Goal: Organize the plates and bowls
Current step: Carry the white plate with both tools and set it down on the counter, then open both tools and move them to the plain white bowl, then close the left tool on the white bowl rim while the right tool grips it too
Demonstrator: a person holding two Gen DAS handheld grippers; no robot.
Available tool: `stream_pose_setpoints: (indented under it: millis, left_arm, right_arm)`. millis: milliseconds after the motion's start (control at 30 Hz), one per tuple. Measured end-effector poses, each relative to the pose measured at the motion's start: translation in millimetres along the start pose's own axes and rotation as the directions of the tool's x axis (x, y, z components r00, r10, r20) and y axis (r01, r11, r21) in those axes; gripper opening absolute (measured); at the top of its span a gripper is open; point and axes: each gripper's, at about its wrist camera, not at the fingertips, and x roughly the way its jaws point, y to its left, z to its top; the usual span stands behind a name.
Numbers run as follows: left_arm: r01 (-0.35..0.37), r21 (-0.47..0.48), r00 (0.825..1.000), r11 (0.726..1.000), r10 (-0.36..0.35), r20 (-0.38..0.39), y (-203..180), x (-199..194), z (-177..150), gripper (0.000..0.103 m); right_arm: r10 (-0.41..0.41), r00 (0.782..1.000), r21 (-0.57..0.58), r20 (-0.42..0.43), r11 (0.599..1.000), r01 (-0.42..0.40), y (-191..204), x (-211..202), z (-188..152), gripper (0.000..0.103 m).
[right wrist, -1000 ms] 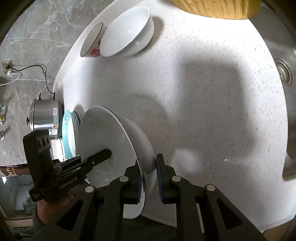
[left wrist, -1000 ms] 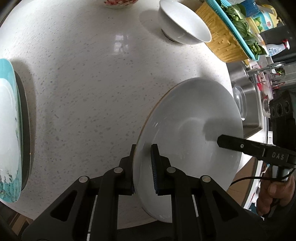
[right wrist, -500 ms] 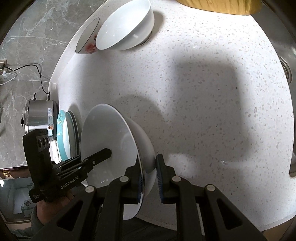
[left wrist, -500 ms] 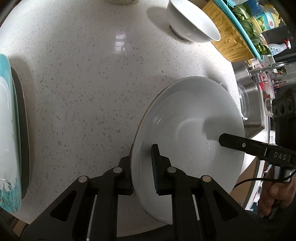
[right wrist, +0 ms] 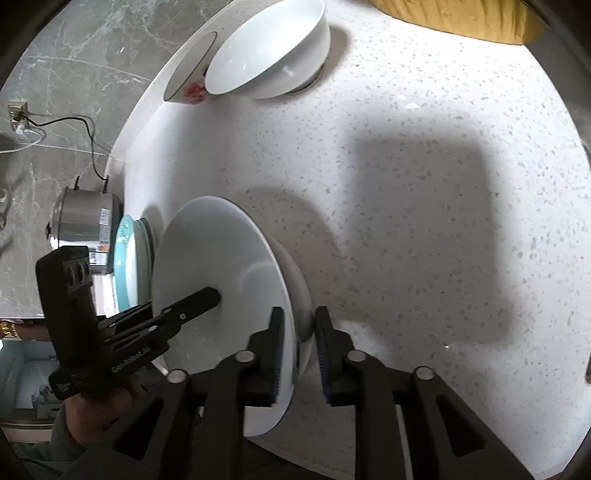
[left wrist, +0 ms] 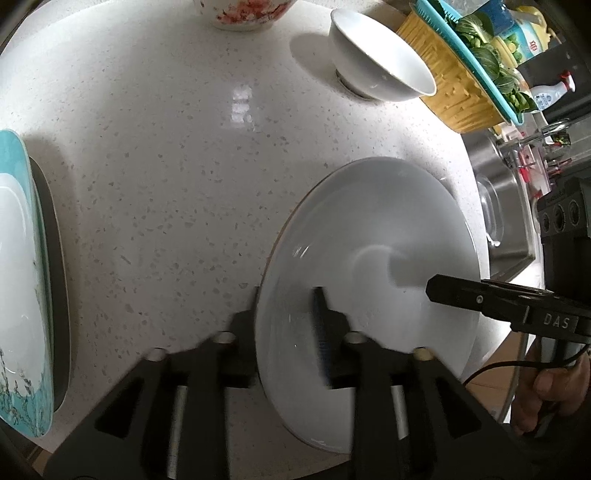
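On the white speckled stone countertop (left wrist: 166, 192), near its front edge, sits a wide white ceramic plate with a deep centre (left wrist: 369, 258); its rim runs between the fingers of both tools; the left gripper (left wrist: 286, 325) straddles the near-left rim with its jaws opening, the pads drawn off the plate; the right gripper (right wrist: 299, 332) straddles the opposite rim, its jaws also opening, a gap showing on either side of the rim; each tool is released rather than clenched. Well to the left lies a teal-rimmed plate on a dark plate (left wrist: 26, 277); at the back stand a plain white bowl (left wrist: 380, 74) and a red-flowered bowl (left wrist: 251, 14), close together; beside them is a yellow woven basket (left wrist: 454, 96) under a teal tray of greens (left wrist: 476, 55); a steel sink (left wrist: 498, 221) lies to the right.
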Motion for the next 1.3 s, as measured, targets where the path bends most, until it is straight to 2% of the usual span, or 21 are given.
stream_pose_setpoints:
  millis: [33,67,133,200,333,400,500,567,633,700,767,900,1033,1133,1167,1200,1267,1300]
  left_arm:
    - [-0.009,0.002,1.000,1.000,0.009,0.010,1.3,-2.3,0.2,0.072]
    - [-0.009,-0.002,1.000,1.000,0.009,0.029,3.1,-6.9,0.5,0.084]
    - [-0.019,-0.007,0.998,1.000,0.020,0.051,6.0,-15.0,1.8,0.084]
    - [-0.023,-0.013,0.998,1.000,0.023,0.058,9.0,-22.4,4.8,0.084]
    - [0.007,-0.019,0.997,1.000,-0.006,0.075,9.7,-47.2,21.5,0.084]
    - [0.005,0.008,0.992,1.000,-0.005,0.126,5.0,-65.8,42.3,0.084]
    - [-0.007,0.058,0.981,0.998,-0.004,0.193,-6.5,-79.5,84.3,0.084]
    - [-0.018,0.101,0.978,0.995,-0.003,0.207,-17.1,-73.9,115.3,0.084]
    - [-0.052,0.133,0.982,0.990,0.026,0.189,-26.1,-59.0,141.7,0.084]
    - [-0.064,0.162,0.986,0.985,0.037,0.165,-34.6,-41.4,166.3,0.084]
    - [-0.106,0.185,0.986,0.977,0.080,0.147,-42.9,-24.5,181.5,0.084]
    - [-0.115,0.204,0.987,0.972,0.089,0.132,-49.0,-7.1,194.2,0.084]
    - [-0.099,0.191,0.991,0.977,0.080,0.108,-44.8,7.3,198.4,0.083]
    - [-0.097,0.183,0.990,0.978,0.076,0.119,-42.1,12.2,204.8,0.082]
    - [-0.098,0.183,0.989,0.978,0.076,0.126,-42.2,13.2,206.4,0.078]
    - [-0.095,0.185,0.989,0.978,0.072,0.129,-42.9,15.2,208.7,0.072]
    - [-0.087,0.188,0.991,0.978,0.066,0.117,-44.0,21.3,211.8,0.038]
    - [-0.083,0.189,0.992,0.978,0.063,0.109,-44.6,25.5,213.3,0.034]
  right_arm:
    - [0.007,1.000,-0.003,0.001,1.000,-0.007,1.0,-0.4,-0.2,0.033]
    - [0.018,1.000,-0.004,0.005,1.000,-0.018,1.9,-1.6,-0.2,0.036]
    - [0.025,0.999,-0.013,0.026,1.000,-0.024,4.5,-7.0,-0.1,0.053]
    - [0.029,0.998,-0.021,0.053,0.999,-0.028,5.3,-14.6,1.6,0.060]
    - [0.023,0.995,-0.009,0.095,1.000,-0.023,0.2,-32.9,8.8,0.060]
    - [0.010,0.988,-0.005,0.154,1.000,-0.009,-2.3,-51.2,17.8,0.060]
    - [-0.011,0.960,-0.021,0.279,1.000,0.018,0.5,-79.7,37.9,0.061]
    - [-0.040,0.938,-0.036,0.345,0.998,0.056,6.0,-90.3,53.8,0.066]
    - [-0.078,0.916,-0.055,0.394,0.993,0.108,14.6,-90.9,76.6,0.069]
    - [-0.128,0.909,-0.029,0.398,0.988,0.152,15.1,-83.5,95.3,0.069]
    - [-0.168,0.903,0.001,0.395,0.983,0.182,12.7,-72.6,114.2,0.069]
    - [-0.201,0.904,0.014,0.377,0.977,0.212,12.5,-55.8,133.0,0.069]
    - [-0.203,0.919,0.015,0.338,0.978,0.210,8.3,-37.3,144.6,0.067]
    - [-0.202,0.922,0.014,0.329,0.978,0.209,5.5,-33.2,151.4,0.067]
    - [-0.203,0.923,0.009,0.326,0.977,0.211,5.2,-31.4,153.2,0.066]
    - [-0.205,0.923,0.006,0.324,0.977,0.215,5.5,-29.8,155.2,0.065]
    - [-0.211,0.925,-0.003,0.315,0.975,0.224,6.1,-24.3,158.0,0.061]
    - [-0.211,0.928,-0.006,0.308,0.975,0.224,1.5,-25.2,157.7,0.057]
